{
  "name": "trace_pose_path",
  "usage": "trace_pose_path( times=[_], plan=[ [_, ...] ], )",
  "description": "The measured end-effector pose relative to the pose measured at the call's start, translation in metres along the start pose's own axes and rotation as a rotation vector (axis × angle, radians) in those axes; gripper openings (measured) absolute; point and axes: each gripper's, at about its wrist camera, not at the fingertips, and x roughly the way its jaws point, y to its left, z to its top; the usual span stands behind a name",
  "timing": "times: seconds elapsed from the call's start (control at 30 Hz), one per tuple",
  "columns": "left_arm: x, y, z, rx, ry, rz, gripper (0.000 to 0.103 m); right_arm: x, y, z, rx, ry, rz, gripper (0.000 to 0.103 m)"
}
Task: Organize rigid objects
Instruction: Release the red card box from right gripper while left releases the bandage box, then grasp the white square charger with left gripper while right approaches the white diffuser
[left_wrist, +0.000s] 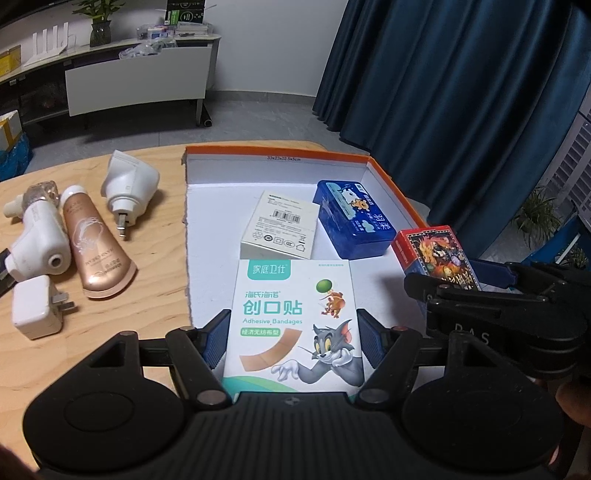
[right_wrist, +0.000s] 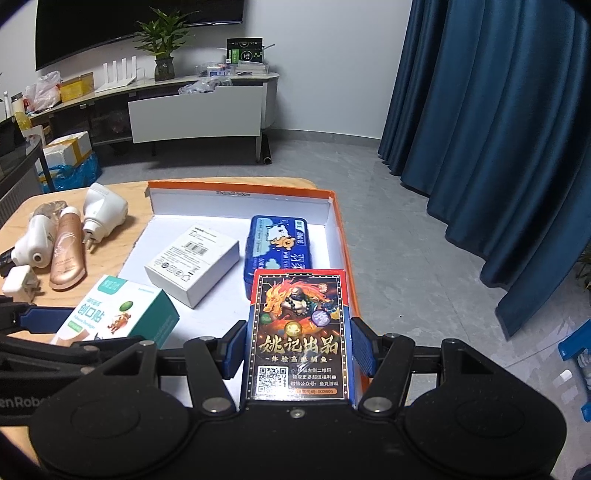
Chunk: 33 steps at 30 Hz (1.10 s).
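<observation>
My left gripper (left_wrist: 293, 338) is shut on a white and teal adhesive bandage box (left_wrist: 293, 321), held over the near edge of the orange-rimmed tray (left_wrist: 277, 150). My right gripper (right_wrist: 298, 345) is shut on a red and black playing card box (right_wrist: 297, 332) above the tray's (right_wrist: 240, 184) near right corner. In the left wrist view that card box (left_wrist: 436, 254) and the right gripper (left_wrist: 491, 295) show at the right. Inside the tray lie a white carton (left_wrist: 280, 230) (right_wrist: 192, 264) and a blue case (left_wrist: 352, 218) (right_wrist: 279, 247). From the right wrist, the bandage box (right_wrist: 122, 314) appears at the lower left.
On the wooden table (left_wrist: 155, 280) left of the tray lie a gold hand cream tube (left_wrist: 92, 243), white plug-in devices (left_wrist: 129, 184) (left_wrist: 37, 236) and a white charger (left_wrist: 37, 306). Blue curtains (left_wrist: 461, 92) hang at the right; a low cabinet (left_wrist: 136, 79) stands behind.
</observation>
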Motion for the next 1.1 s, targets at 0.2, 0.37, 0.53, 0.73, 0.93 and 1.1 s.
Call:
trace_pose_path(
  times=[0.2, 0.37, 0.53, 0.73, 0.93, 1.1],
  plan=[
    [0.011, -0.006, 0.005, -0.013, 0.001, -0.017, 0.071, 0.002, -0.008, 0.003, 0.011, 0.000, -0.004, 0.071],
    [0.022, -0.002, 0.004, -0.058, 0.025, -0.091, 0.072, 0.006, -0.013, 0.003, 0.009, 0.012, -0.013, 0.073],
    [0.016, 0.003, 0.002, -0.073, 0.017, -0.088, 0.086, 0.002, -0.012, 0.002, 0.002, -0.003, -0.030, 0.077],
    [-0.008, 0.014, 0.001, -0.070, -0.029, -0.057, 0.091, -0.013, -0.006, 0.004, 0.035, -0.049, -0.031, 0.079],
    [-0.035, 0.040, -0.007, -0.109, -0.065, 0.006, 0.092, -0.025, 0.012, 0.008, 0.050, -0.071, 0.030, 0.081],
    [-0.057, 0.068, -0.016, -0.137, -0.093, 0.078, 0.092, -0.031, 0.043, 0.009, 0.009, -0.074, 0.090, 0.082]
  ],
)
